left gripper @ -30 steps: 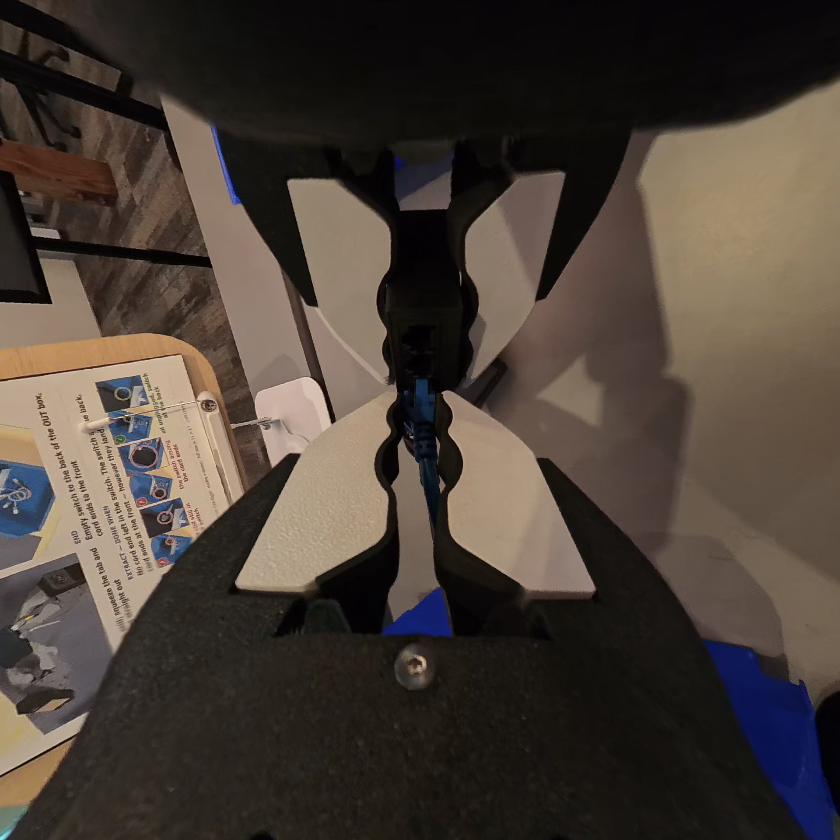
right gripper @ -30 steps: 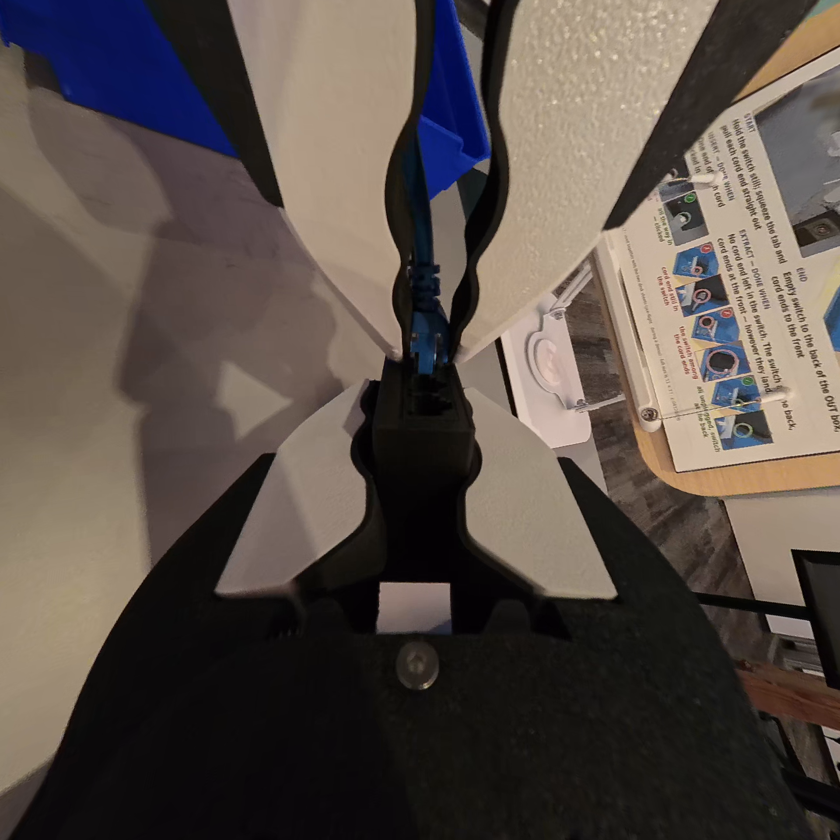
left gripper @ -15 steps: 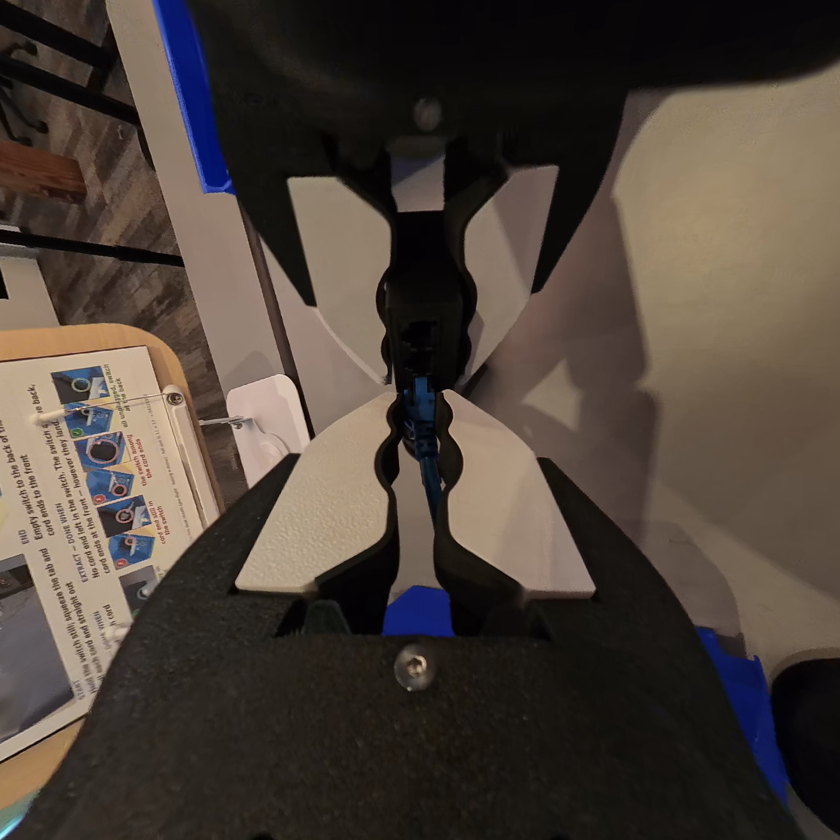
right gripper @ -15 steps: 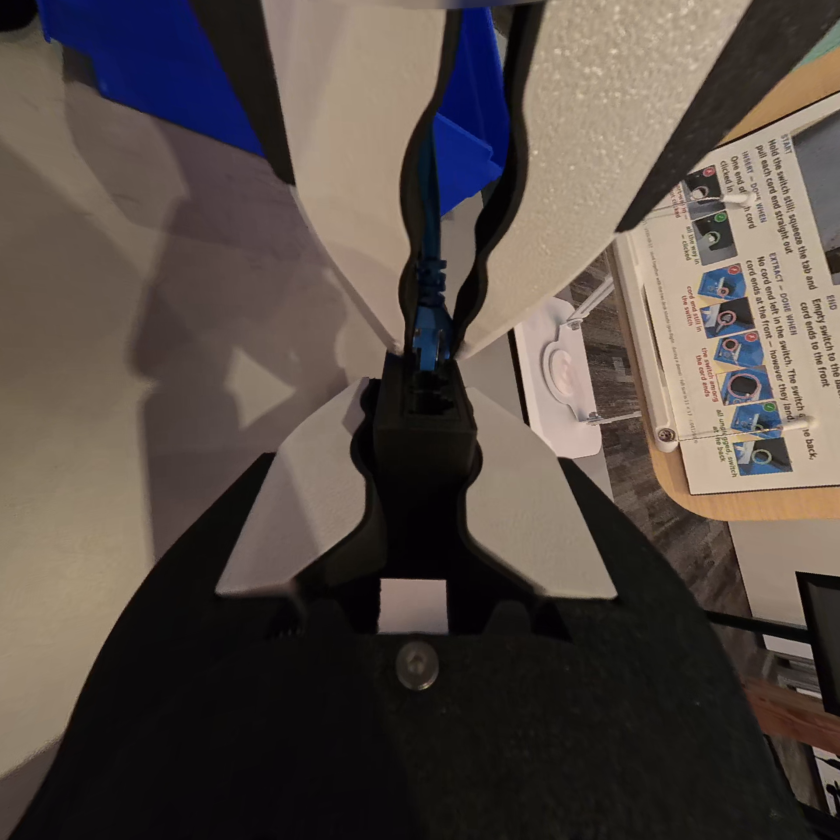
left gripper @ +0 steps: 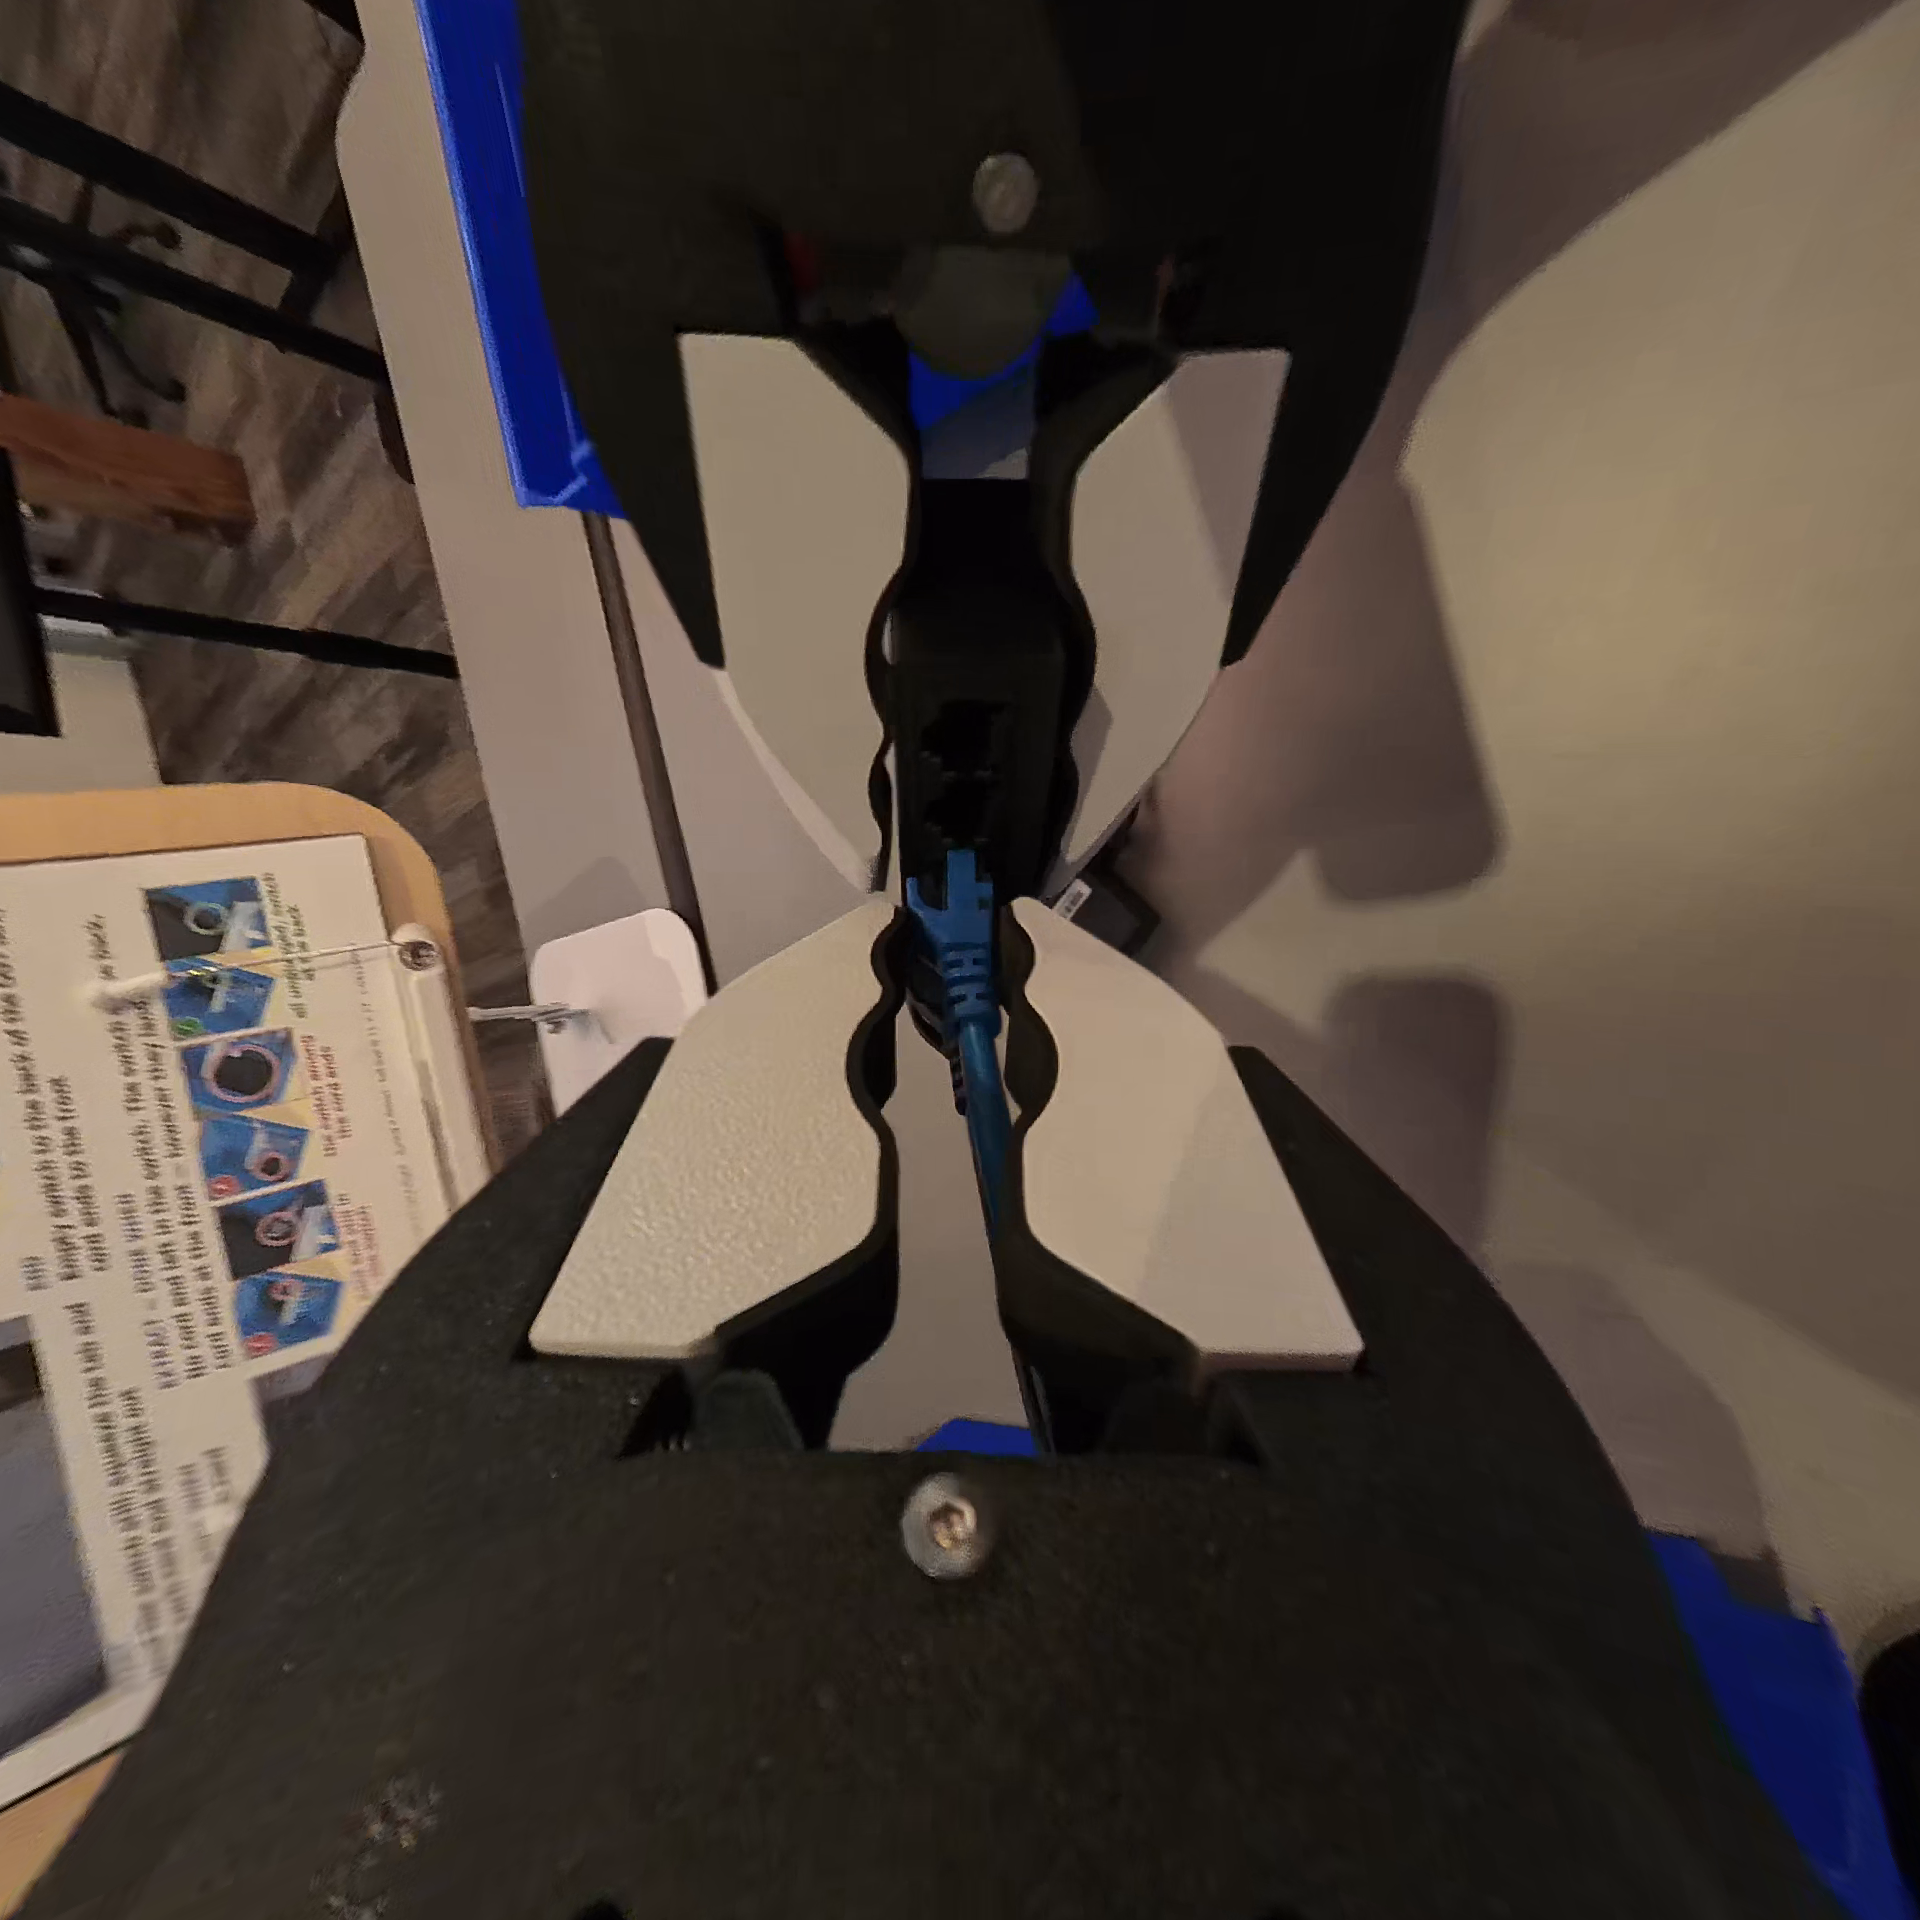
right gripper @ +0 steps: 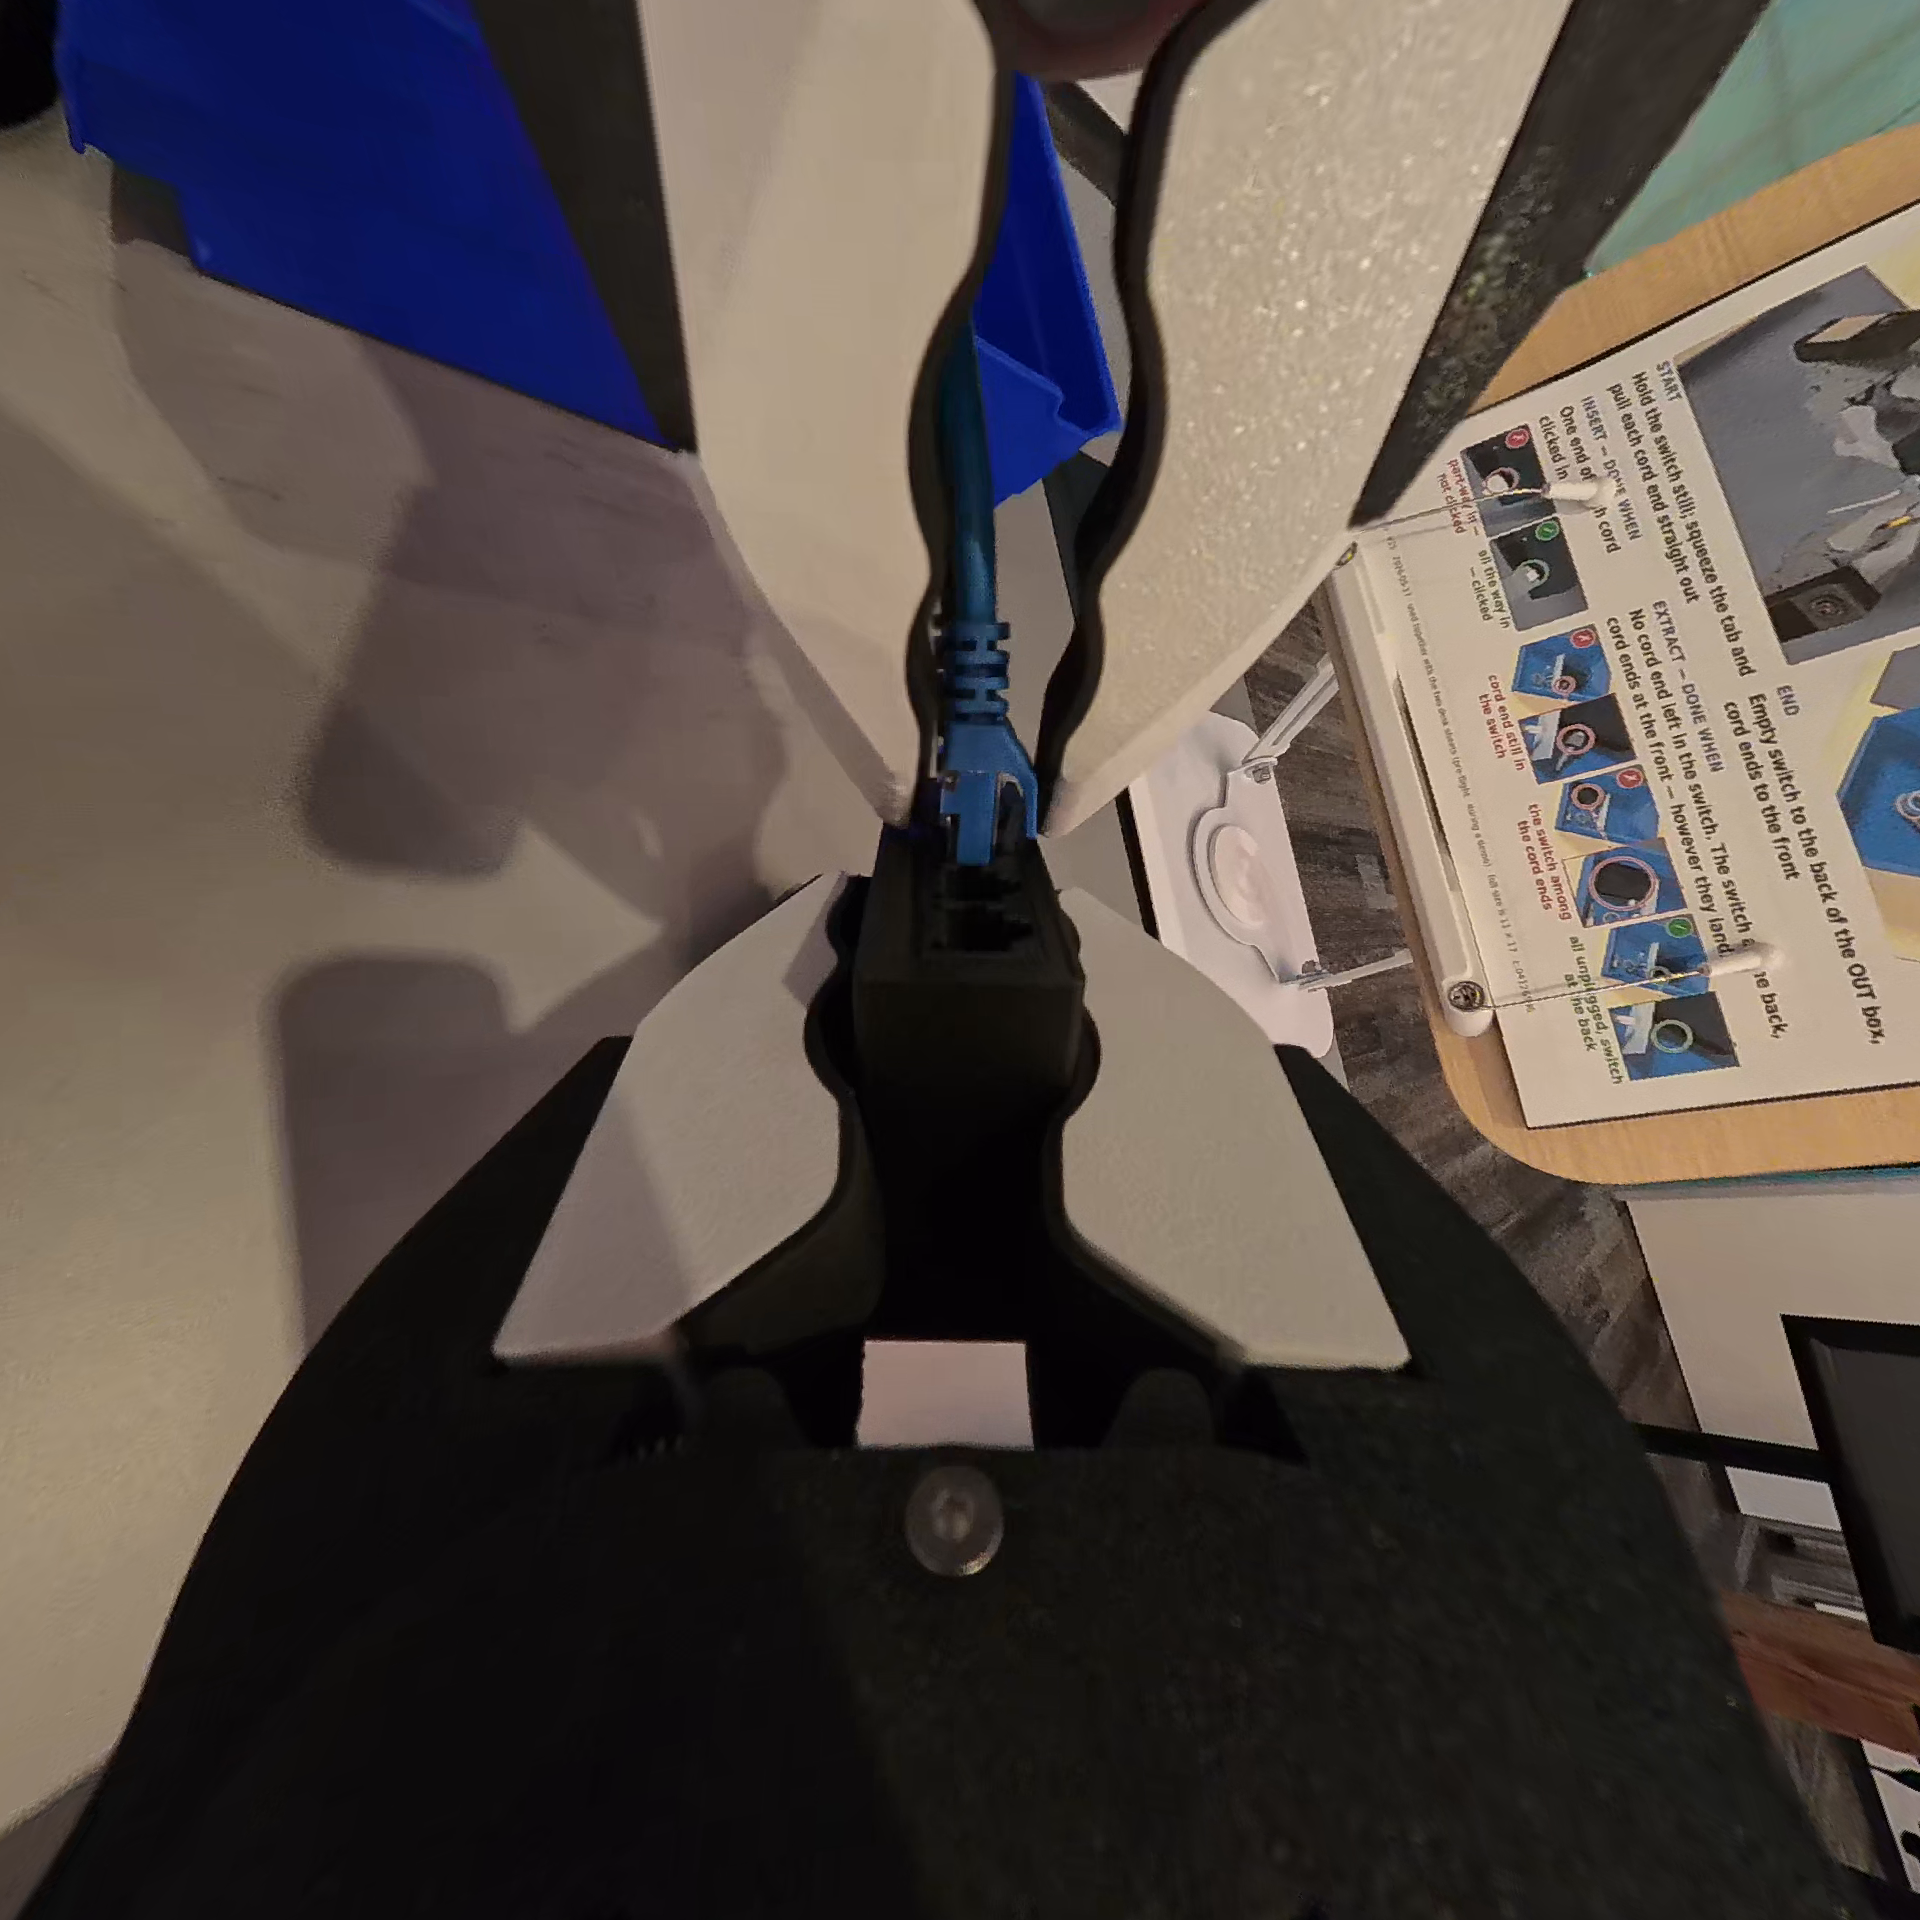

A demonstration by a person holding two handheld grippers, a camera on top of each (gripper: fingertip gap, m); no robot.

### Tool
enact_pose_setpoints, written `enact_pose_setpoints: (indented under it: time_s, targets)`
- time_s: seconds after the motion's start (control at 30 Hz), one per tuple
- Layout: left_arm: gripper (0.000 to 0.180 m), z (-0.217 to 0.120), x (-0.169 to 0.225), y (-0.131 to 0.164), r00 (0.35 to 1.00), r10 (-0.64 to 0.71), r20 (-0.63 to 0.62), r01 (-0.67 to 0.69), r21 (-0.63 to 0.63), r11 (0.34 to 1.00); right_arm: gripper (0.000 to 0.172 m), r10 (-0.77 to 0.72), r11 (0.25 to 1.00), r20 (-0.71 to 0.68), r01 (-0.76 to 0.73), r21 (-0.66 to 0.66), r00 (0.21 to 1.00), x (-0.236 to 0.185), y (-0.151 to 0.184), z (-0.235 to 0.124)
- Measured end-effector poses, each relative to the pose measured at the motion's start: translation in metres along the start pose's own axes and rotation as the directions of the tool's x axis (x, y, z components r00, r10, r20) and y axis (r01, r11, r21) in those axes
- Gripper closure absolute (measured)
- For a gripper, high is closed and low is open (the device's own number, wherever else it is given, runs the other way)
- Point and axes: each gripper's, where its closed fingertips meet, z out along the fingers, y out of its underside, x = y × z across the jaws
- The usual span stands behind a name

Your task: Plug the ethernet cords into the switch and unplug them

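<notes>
Gripping the blue cord [left gripper: 961, 971] at its plug end, the left gripper [left gripper: 956, 935] has both fingers closed on the ribbed boot, the cable running back between the pads toward the camera. The plug tip sits at the lowest port on the black switch [left gripper: 977, 727], touching the port face; whether it is seated or partly in cannot be told. Facing it nose to nose, the right gripper [right gripper: 961, 904] is clamped on the switch [right gripper: 961, 987], its pads pressed against both side walls of the box. Both tools and the switch are off the surface, above a pale grey table [left gripper: 1610, 623]. Two open ports show above the plug in the left view. Left of the grippers in that view: a white stand [left gripper: 613, 966] with a wire clip, then a wooden board [left gripper: 416, 862] carrying a printed instruction sheet [left gripper: 156, 1091]. Farther off, a blue bin [right gripper: 364, 187] on the table, and dark wood-look floor [left gripper: 260, 312] past the table edge.
</notes>
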Motion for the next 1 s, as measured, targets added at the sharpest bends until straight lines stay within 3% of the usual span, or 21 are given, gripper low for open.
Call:
enact_pose_setpoints:
  time_s: [0.13, 0.33, 0.77, 1.0]
  targets:
    - [0.164, 0.0022, 0.0, -0.0001, 0.997, -0.077, -0.024, 0.078, 0.03, 0.997, 0.142, 0.013, 1.0, 0.009, -0.013, -0.002, 1.0, -0.0007, 0.0009, 0.0012]
    - [0.166, 0.0059, 0.0001, -0.0008, 0.996, -0.085, -0.024, 0.086, 0.047, 0.995, 0.142, 0.034, 0.999, 0.024, -0.034, -0.002, 0.999, -0.0012, 0.0034, 0.0014]
    - [0.167, 0.0031, -0.0008, -0.0069, 0.993, -0.118, 0.016, 0.112, 0.217, 0.97, 0.142, 0.048, 0.998, 0.043, -0.049, 0.027, 0.998, -0.0024, 0.0013, 0.0005]
    - [0.167, 0.0016, -0.0005, -0.0079, 0.992, -0.12, -0.023, 0.122, 0.247, 0.961, 0.142, 0.038, 0.998, 0.042, -0.039, 0.039, 0.998, -0.003, -0.0011, -0.0005]
